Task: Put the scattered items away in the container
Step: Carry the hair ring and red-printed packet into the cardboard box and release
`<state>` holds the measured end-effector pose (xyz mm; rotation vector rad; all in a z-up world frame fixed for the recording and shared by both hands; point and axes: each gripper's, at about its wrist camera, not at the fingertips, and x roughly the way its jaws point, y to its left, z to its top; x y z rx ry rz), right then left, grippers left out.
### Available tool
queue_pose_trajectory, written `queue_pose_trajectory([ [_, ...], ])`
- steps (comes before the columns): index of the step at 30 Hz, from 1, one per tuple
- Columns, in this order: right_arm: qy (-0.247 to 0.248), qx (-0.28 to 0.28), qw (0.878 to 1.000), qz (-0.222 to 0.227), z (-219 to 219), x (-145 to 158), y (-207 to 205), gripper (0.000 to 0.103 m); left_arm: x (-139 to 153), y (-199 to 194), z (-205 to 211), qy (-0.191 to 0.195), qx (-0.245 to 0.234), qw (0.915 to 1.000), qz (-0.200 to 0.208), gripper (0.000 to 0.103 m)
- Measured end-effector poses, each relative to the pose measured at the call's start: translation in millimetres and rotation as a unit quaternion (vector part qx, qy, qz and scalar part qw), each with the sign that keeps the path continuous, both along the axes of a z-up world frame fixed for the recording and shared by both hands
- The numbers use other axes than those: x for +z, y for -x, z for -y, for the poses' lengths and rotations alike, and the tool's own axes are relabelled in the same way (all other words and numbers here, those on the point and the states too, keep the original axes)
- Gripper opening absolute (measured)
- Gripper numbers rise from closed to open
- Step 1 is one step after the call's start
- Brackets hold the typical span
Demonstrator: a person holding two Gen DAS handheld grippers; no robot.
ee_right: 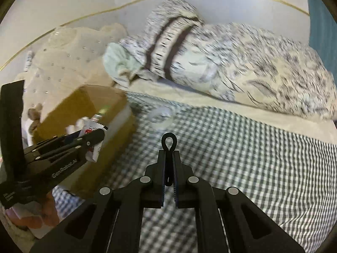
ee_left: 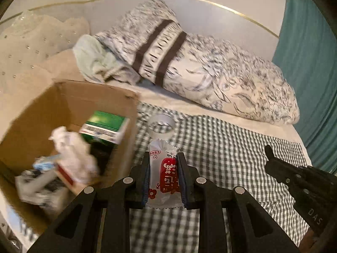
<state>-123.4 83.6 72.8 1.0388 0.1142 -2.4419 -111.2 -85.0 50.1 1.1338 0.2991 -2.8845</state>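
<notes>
Left hand-held gripper (ee_left: 163, 158): jaws nearly closed, clamped on a white snack packet (ee_left: 163, 164) with a red label, held above the checked cloth (ee_left: 231, 158) on the bed. Right hand-held gripper (ee_right: 168, 154): fully closed, pinching a thin black loop (ee_right: 168, 140). Cardboard box (ee_left: 126, 126) stands at the cloth's left edge, holding a green carton (ee_left: 105, 126) and crumpled paper (ee_left: 69, 147). Clear tape roll (ee_left: 161, 124) lies just beside the box.

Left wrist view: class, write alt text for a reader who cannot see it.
The left gripper pinches a white-and-red snack packet above a checked cloth, beside an open cardboard box of clutter. A tape roll lies just beyond.
</notes>
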Motion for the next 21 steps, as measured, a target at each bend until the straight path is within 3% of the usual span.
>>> queue_pose_trajectory([
  [11, 0.023, 0.088, 0.995, -0.036, 101, 37, -33, 0.006, 25, -34, 94, 0.002, 0.061, 0.9981, -0.009, 0.023],
  [21, 0.024, 0.134, 0.991, 0.011, 180, 9, -10, 0.006, -4, -26, 154, -0.013, 0.089, 0.9958, 0.015, 0.023],
])
